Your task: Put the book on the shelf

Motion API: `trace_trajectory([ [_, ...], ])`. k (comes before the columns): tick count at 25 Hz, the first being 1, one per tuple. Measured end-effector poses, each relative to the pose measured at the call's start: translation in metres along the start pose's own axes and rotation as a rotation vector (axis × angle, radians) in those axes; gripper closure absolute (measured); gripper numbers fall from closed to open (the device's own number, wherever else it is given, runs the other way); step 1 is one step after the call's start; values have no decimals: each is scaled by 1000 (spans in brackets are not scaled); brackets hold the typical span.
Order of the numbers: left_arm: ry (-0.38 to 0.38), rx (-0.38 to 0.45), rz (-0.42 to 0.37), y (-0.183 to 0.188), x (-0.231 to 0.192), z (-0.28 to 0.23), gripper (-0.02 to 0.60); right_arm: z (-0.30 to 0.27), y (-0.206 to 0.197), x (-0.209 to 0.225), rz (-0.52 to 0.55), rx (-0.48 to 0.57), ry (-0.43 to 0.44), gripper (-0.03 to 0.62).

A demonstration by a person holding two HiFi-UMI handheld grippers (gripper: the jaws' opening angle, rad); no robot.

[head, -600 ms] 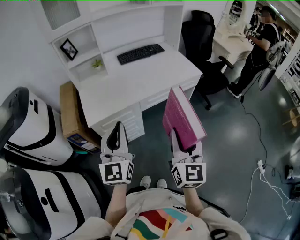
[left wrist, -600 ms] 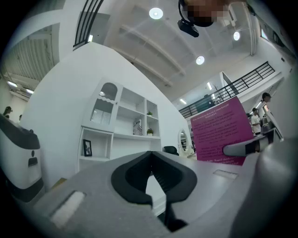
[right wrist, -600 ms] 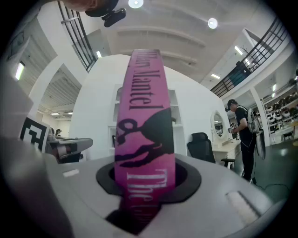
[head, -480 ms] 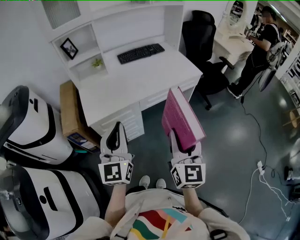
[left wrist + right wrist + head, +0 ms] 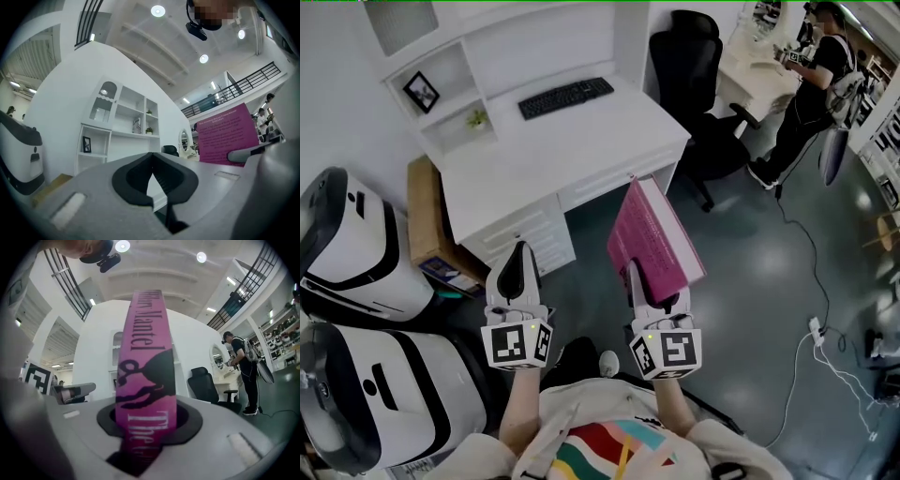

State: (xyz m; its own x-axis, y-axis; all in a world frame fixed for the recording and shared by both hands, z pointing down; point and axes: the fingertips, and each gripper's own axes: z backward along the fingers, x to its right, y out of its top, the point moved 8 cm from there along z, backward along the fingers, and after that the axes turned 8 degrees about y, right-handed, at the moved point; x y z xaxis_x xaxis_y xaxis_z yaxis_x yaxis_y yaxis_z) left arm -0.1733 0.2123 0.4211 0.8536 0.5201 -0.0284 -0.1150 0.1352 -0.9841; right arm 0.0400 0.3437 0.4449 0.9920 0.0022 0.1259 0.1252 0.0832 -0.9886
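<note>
A thick magenta book (image 5: 652,234) stands tilted upright in my right gripper (image 5: 649,277), which is shut on its lower end. In the right gripper view its spine (image 5: 145,366) fills the gap between the jaws (image 5: 145,427). My left gripper (image 5: 518,267) hangs beside it, shut and holding nothing; its pads meet in the left gripper view (image 5: 151,176). The white shelf unit (image 5: 441,89) rises at the back of the desk ahead. From the left gripper the shelves (image 5: 124,136) show beyond the jaws, with the book's cover (image 5: 227,133) to the right.
A white desk (image 5: 581,141) with a black keyboard (image 5: 565,97) stands ahead. A black office chair (image 5: 694,84) is at its right, a cardboard box (image 5: 420,220) and white rounded machines (image 5: 356,253) at its left. A person (image 5: 811,84) stands far right. Cables (image 5: 825,347) lie on the floor.
The desk and shelves now sit slightly higher and further left in the head view. Both grippers have shifted a little left and down in the picture. The book stays gripped.
</note>
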Motion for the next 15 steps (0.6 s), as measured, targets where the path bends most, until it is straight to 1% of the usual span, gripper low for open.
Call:
trace_trajectory([
  [4,-33,-1,-27,5,19,-5,583,6,-2,7,-9,-6,7,447],
  [7,-48,18,-39,6,32,-18,583,9,-1,18,-5,2,0,447],
  [12,-85,64,-51,11,46,-52,583,-3,7,44,-11,36,-46,447],
  [15,-77,84,-42,16,43,-79,583,-21,17,58,2,63,-51,447],
])
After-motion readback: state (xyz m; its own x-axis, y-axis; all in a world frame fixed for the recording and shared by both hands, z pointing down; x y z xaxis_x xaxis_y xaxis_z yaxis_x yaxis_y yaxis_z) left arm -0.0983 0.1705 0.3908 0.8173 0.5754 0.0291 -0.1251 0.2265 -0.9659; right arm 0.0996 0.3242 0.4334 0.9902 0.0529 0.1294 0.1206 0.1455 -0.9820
